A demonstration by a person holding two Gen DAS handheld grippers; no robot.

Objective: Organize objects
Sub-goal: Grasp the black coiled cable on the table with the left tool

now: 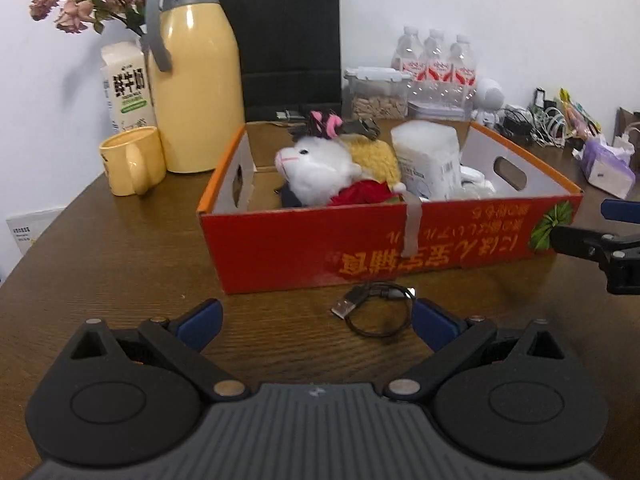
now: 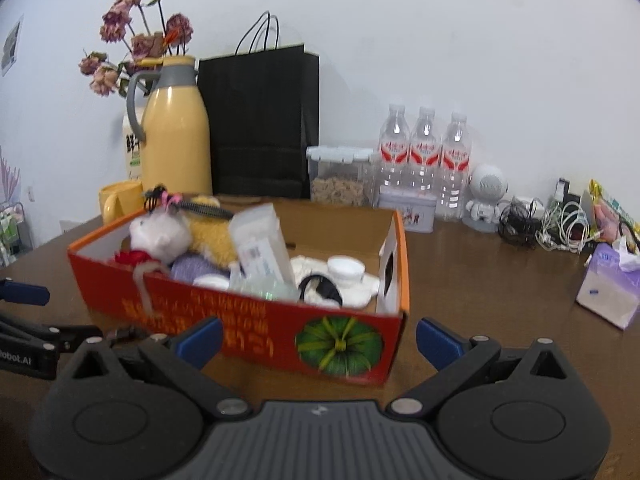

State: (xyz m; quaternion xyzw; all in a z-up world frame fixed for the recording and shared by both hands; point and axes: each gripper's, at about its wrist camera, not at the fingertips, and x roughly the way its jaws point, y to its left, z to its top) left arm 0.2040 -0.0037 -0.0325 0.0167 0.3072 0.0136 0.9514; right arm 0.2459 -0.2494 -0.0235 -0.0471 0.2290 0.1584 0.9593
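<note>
Left wrist view shows a short black USB cable [image 1: 374, 308] coiled on the brown table [image 1: 120, 264], just in front of the red cardboard box [image 1: 380, 244] and between the spread blue fingertips of the left gripper [image 1: 316, 322], which holds nothing. It looks like the one loose item still outside the box, so the step in hand is likely picking it up. The next move calls for lowering over the thin loop, closing on it and lifting it over the box's near wall. The right gripper [image 2: 318, 338] also stands wide apart and empty, near the box's pumpkin-printed corner.

Inside the box lie one white plush toy [image 1: 316, 168], one yellow plush [image 1: 376, 156] and one wrapped white pack [image 1: 426, 160]. Behind stand one yellow thermos [image 1: 196, 80], one yellow mug [image 1: 132, 166], one black paper bag [image 1: 288, 36] and three water bottles [image 2: 426, 152].
</note>
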